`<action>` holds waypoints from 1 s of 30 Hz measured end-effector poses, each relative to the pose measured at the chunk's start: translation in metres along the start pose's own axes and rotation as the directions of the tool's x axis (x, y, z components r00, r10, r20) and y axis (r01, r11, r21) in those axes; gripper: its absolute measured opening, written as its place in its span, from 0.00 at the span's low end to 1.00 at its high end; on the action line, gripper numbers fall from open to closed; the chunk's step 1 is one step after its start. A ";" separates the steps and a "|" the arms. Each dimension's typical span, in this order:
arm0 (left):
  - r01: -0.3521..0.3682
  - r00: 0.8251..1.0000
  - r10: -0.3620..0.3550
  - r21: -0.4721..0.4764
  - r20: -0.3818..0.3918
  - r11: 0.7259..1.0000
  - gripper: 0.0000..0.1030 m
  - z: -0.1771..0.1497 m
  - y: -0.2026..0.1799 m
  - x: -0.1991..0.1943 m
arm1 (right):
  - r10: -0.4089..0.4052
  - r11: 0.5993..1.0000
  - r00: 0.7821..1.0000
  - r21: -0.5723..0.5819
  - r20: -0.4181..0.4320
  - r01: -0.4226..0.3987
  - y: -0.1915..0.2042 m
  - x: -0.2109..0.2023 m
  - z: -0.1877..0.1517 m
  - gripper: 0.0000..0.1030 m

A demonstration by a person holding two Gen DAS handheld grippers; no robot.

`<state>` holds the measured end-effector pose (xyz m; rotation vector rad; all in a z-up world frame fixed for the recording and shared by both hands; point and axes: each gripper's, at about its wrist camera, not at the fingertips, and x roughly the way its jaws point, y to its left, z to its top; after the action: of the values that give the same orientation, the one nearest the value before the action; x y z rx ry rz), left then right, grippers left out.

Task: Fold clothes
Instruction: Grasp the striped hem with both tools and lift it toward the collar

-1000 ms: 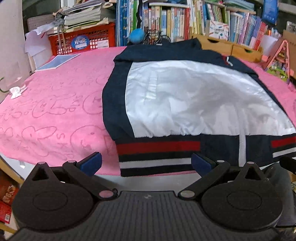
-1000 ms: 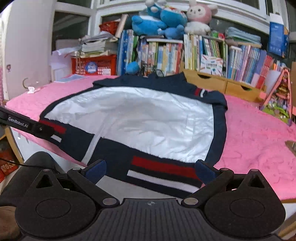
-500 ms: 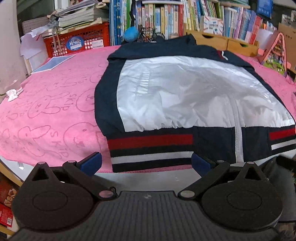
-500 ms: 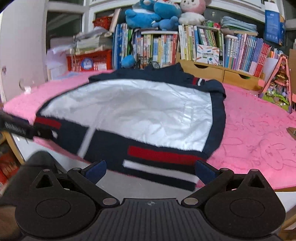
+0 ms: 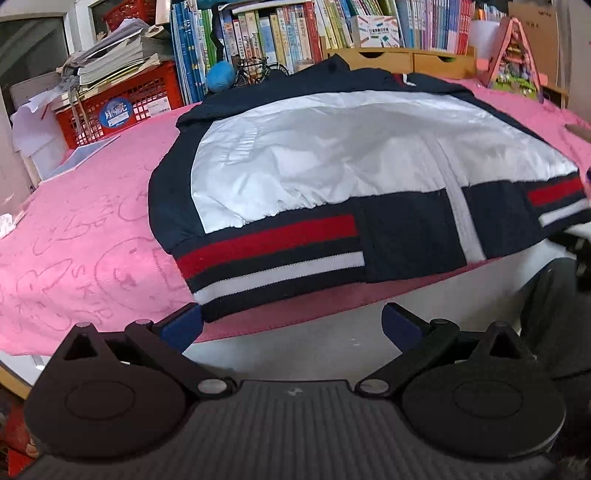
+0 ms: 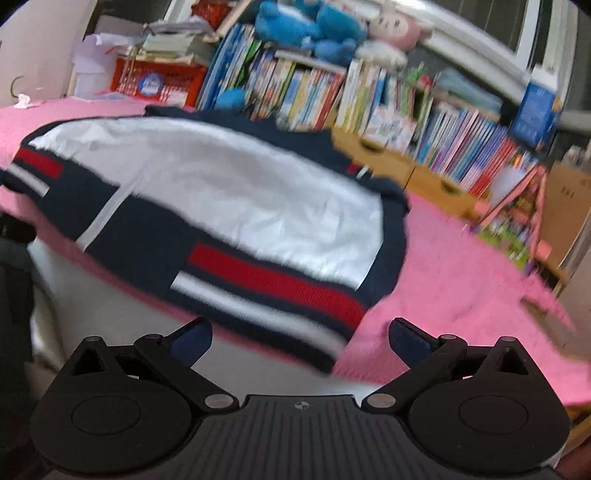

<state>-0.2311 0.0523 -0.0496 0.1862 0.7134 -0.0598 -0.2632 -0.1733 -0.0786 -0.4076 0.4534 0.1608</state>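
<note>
Beyond and to the left of the left gripper (image 5: 291,325), a red crate (image 5: 122,107) stacked with papers is sitting at the far edge of the pink blanket (image 5: 74,229), well apart from the fingers; a blue ball (image 5: 220,75) is resting further right against the row of books (image 5: 280,33); the left gripper's fingers are standing wide apart and released, holding nothing, with the left blue pad (image 5: 183,326) lying just beside the jacket's near left hem corner, though whether it is touching the cloth cannot be told; straight ahead of the fingers, the jacket (image 5: 332,177) is lying spread flat on the blanket, white panel facing up, navy border around it, red and white striped hem nearest the fingers and hanging slightly past the table edge; a pink triangular toy frame (image 5: 517,55) is standing far beyond the right finger; in the right wrist view, blurred, the right gripper (image 6: 301,338) is likewise hanging with its fingers spread and empty, the jacket (image 6: 240,199) lying ahead and mostly to the left of them, its right hem corner sitting between the two pads and a little beyond them, not touching; blue and pink plush toys (image 6: 325,29) are sitting atop the bookshelf far ahead; bare pink blanket (image 6: 461,280) is stretching beyond the right finger.
</note>
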 end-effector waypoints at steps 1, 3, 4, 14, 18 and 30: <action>-0.008 1.000 0.008 0.003 0.009 1.000 1.00 0.002 0.002 0.000 | -0.009 1.000 1.000 0.000 0.014 0.009 -0.001 -0.002 0.003 1.00; -0.031 0.999 0.031 0.009 0.041 0.999 1.00 0.011 0.008 -0.002 | -0.005 1.000 0.999 0.020 0.042 0.005 -0.006 -0.010 0.008 1.00; -0.043 0.997 0.042 0.011 0.057 0.999 1.00 0.015 0.011 -0.003 | -0.003 0.999 0.998 0.035 0.060 0.001 -0.009 -0.014 0.011 1.00; -0.160 0.965 0.151 0.027 0.216 0.987 1.00 0.057 0.041 -0.012 | 0.014 0.995 0.986 0.096 0.169 -0.030 -0.042 -0.013 0.051 1.00; -0.187 0.948 0.167 0.049 0.272 0.981 1.00 0.086 0.051 -0.005 | -0.008 0.999 0.977 0.032 0.215 0.002 -0.050 0.006 0.081 1.00; -0.098 0.985 0.092 0.039 0.147 0.994 1.00 0.145 0.071 0.082 | -0.029 0.974 0.997 0.228 0.074 0.012 -0.103 0.120 0.117 1.00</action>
<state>-0.0673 0.0953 0.0152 0.2569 0.5573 0.0014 -0.0861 -0.2107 -0.0014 -0.1804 0.3868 0.1023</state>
